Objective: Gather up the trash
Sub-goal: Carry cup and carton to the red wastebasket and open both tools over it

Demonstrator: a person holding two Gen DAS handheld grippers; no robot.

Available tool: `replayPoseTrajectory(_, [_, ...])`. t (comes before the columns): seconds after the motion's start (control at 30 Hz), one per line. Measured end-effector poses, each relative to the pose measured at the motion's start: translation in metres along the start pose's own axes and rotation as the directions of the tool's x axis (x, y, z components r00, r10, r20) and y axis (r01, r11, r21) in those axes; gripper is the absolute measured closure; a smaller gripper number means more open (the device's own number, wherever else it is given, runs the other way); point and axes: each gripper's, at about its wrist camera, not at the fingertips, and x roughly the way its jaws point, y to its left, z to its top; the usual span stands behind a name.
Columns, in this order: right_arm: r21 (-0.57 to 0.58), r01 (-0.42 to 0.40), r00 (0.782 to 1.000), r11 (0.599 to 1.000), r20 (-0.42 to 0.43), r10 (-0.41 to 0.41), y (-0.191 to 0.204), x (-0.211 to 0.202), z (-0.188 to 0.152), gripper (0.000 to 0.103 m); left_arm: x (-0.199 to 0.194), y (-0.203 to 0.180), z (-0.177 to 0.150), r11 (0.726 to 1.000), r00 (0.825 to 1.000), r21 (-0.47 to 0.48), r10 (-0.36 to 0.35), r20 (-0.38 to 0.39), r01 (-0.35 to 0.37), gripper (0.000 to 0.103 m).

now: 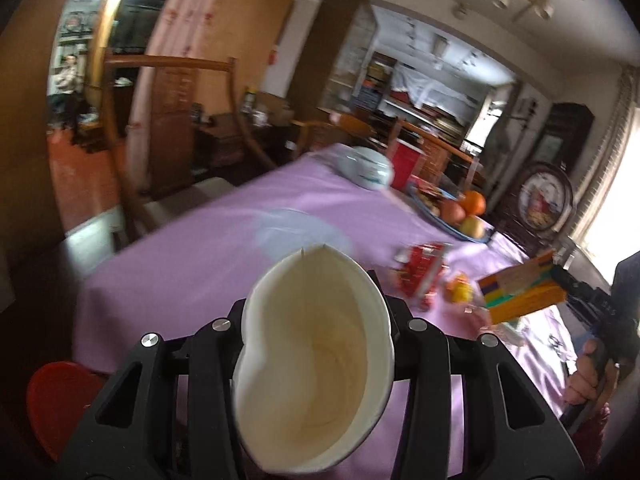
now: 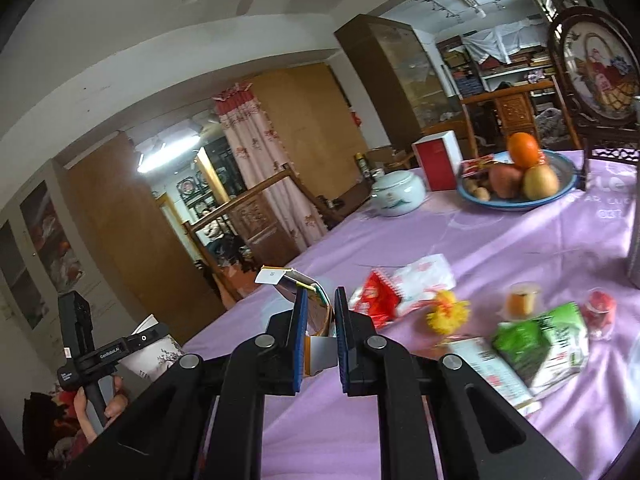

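Note:
My left gripper (image 1: 316, 344) is shut on a squashed white paper cup (image 1: 316, 364), its open mouth facing the camera, held above the purple tablecloth (image 1: 200, 252). My right gripper (image 2: 320, 340) is shut on a flattened carton (image 2: 316, 316) with orange, yellow and striped sides; it also shows in the left wrist view (image 1: 520, 292). On the table lie a red and white wrapper (image 2: 400, 288), a yellow crumpled scrap (image 2: 446, 312), a green and white carton (image 2: 544, 340), a small jelly cup (image 2: 520, 300) and a red sweet in clear wrap (image 2: 600, 308).
A fruit plate (image 2: 516, 200) with an orange and apples, a white lidded jar (image 2: 398, 194) and a red box (image 2: 436, 164) stand at the table's far side. A framed round picture (image 2: 596, 68) stands at the right. A red stool (image 1: 60, 400) is left of the table.

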Motion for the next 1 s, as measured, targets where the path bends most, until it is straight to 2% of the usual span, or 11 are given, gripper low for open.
replayPoseTrajectory(0.2, [-0.023, -0.056, 0.997, 0.998, -0.057, 0.054, 0.039, 0.028, -0.006, 0.089, -0.039, 0.074, -0.008, 0.991, 0.994, -0.091, 0.106, 0.032, -0.103, 0.059])
replayPoseTrajectory(0.33, [-0.051, -0.097, 0.991, 0.994, -0.102, 0.091, 0.071, 0.049, -0.014, 0.089, -0.063, 0.136, -0.025, 0.966, 0.980, -0.178, 0.198, 0.033, -0.190, 0.059])
replayPoseTrajectory(0.57, [-0.078, -0.170, 0.970, 0.982, -0.190, 0.153, 0.128, 0.090, -0.030, 0.089, -0.078, 0.235, -0.073, 0.900, 0.955, -0.322, 0.293, -0.057, -0.295, 0.059])
replayPoseTrajectory(0.7, [-0.105, -0.203, 0.956, 0.973, -0.234, 0.174, 0.161, 0.109, -0.040, 0.089, -0.070, 0.277, -0.103, 0.861, 0.936, -0.366, 0.327, -0.133, -0.353, 0.057])
replayPoseTrajectory(0.77, [-0.118, -0.217, 0.949, 0.969, -0.256, 0.182, 0.174, 0.117, -0.046, 0.089, -0.065, 0.290, -0.117, 0.844, 0.929, -0.389, 0.329, -0.166, -0.369, 0.042])
replayPoseTrajectory(0.87, [-0.139, -0.242, 0.934, 0.960, -0.301, 0.192, 0.200, 0.132, -0.058, 0.089, -0.066, 0.304, -0.133, 0.813, 0.918, -0.427, 0.353, -0.179, -0.396, 0.024])
replayPoseTrajectory(0.93, [-0.149, -0.259, 0.924, 0.954, -0.325, 0.200, 0.216, 0.142, -0.065, 0.089, -0.070, 0.309, -0.138, 0.802, 0.912, -0.436, 0.371, -0.174, -0.409, 0.018])
replayPoseTrajectory(1.0, [-0.154, -0.282, 0.911, 0.947, -0.352, 0.214, 0.230, 0.153, -0.073, 0.089, -0.077, 0.314, -0.142, 0.788, 0.898, -0.434, 0.407, -0.165, -0.437, 0.014])
